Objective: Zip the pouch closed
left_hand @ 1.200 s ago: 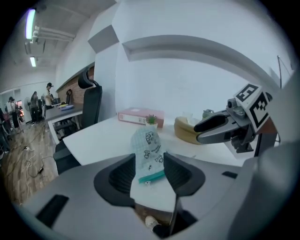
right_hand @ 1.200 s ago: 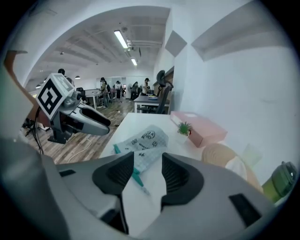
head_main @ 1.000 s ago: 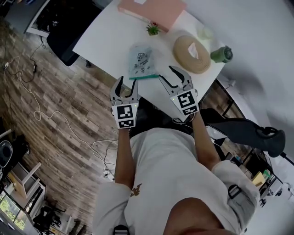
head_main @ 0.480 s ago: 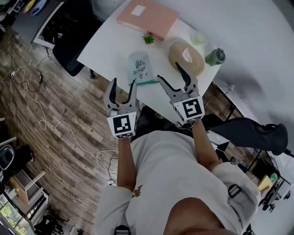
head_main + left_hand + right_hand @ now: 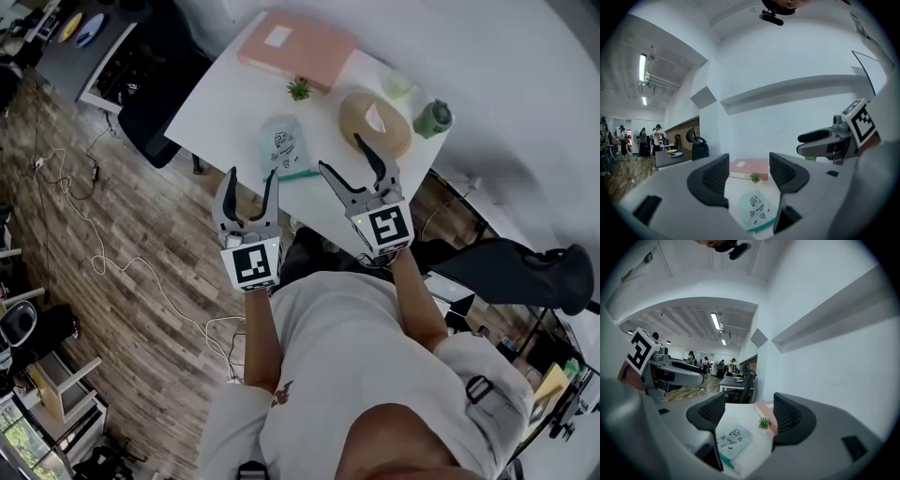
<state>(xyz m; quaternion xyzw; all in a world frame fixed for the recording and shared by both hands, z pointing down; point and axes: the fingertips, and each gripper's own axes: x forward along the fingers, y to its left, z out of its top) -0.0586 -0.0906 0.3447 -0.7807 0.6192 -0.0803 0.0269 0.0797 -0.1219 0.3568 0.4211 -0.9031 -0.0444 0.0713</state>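
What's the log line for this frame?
left gripper: open, empty | right gripper: open, empty | pouch: flat on table, not held | zip: state unclear

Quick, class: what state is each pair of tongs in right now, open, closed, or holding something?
Left tongs: open, holding nothing.
Right tongs: open, holding nothing.
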